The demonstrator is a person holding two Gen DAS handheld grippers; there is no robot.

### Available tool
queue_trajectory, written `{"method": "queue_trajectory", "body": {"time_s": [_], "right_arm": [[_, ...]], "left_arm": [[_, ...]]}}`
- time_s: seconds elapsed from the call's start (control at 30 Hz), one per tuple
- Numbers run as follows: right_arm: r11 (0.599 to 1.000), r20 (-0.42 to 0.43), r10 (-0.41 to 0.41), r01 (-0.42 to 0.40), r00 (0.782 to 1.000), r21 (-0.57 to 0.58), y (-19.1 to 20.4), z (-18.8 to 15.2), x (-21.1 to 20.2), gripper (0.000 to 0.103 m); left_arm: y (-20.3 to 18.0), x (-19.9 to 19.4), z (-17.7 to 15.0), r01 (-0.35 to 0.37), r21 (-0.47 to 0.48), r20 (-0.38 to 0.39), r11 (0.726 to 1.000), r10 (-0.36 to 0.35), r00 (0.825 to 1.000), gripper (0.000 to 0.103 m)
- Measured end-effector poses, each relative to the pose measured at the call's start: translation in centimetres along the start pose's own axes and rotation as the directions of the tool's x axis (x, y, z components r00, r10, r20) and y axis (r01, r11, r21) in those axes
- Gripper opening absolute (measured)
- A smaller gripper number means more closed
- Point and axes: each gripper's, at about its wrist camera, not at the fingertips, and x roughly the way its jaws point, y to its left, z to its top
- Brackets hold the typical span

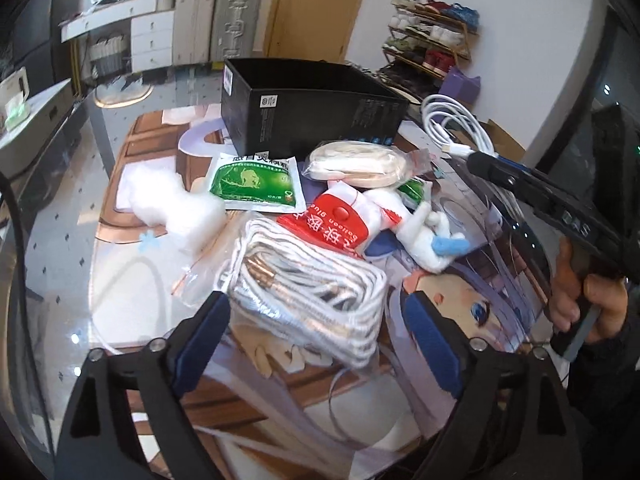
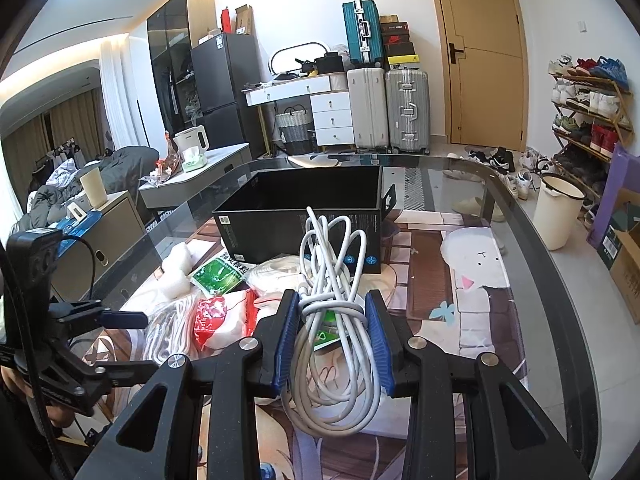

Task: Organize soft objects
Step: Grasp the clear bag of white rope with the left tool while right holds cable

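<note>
Item, right gripper (image 2: 332,336): its blue fingers (image 2: 286,340) are clamping a coiled white cable (image 2: 332,320) at the knotted waist of the bundle, loops spilling above and below the pads, the whole bundle hanging clear of the counter (image 2: 472,184). Item, left gripper (image 1: 316,336): its fingers (image 1: 200,332) are standing wide apart and pressing on nothing, straddling the near end of a clear bag of white braided cord (image 1: 308,280) that is lying between them on the printed mat (image 1: 472,300). Beyond the left fingers, in order: a red and white packet (image 1: 340,224), a small white plush toy (image 1: 424,232) to its right, a bagged cream strap (image 1: 356,160), a green sachet (image 1: 252,180) and a lump of white wadding (image 1: 172,208) off to the left. Farthest ahead of both pairs of fingers: the open black box (image 2: 304,204), apparently empty and judged to be the collecting bin. Handling note, as a judgement: the step in hand appears to be carrying the white cable forward into the box while the left gripper is lining up on the cord bag. The cable's loose lower loops ought to clear the box's near wall before release, so lifting high and letting go over the middle seems wise. The cord bag is slippery film over a springy bundle; closing across its narrow width, well onto the cord rather than the empty film edge, should be keeping it from sliding out.
</note>
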Motion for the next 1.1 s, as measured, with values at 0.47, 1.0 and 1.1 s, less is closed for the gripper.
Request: {"method": "queue_trajectory", "body": {"time_s": [0.47, 1.0, 1.1], "right_arm": [[1.0, -0.007, 0.007, -0.007, 1.0, 0.008, 0.3, -0.2, 0.1, 0.034], [0.999, -0.053, -0.039, 0.04, 0.998, 0.004, -0.7, -0.7, 1.1, 0.034], [0.996, -0.079, -0.081, 0.084, 0.994, 0.034, -1.9, -1.1, 1.4, 0.034]], "left_arm": [[-0.6, 1.9, 1.1, -0.153, -0.029, -0.019, 0.988, 0.153, 0.988, 0.101], [1.1, 0.2, -0.2, -0.152, 0.011, -0.003, 0.988, 0.152, 0.988, 0.061], [1.0, 0.0, -0.2, -0.159, 0.016, 0.008, 0.987, 0.159, 0.987, 0.052]]}}
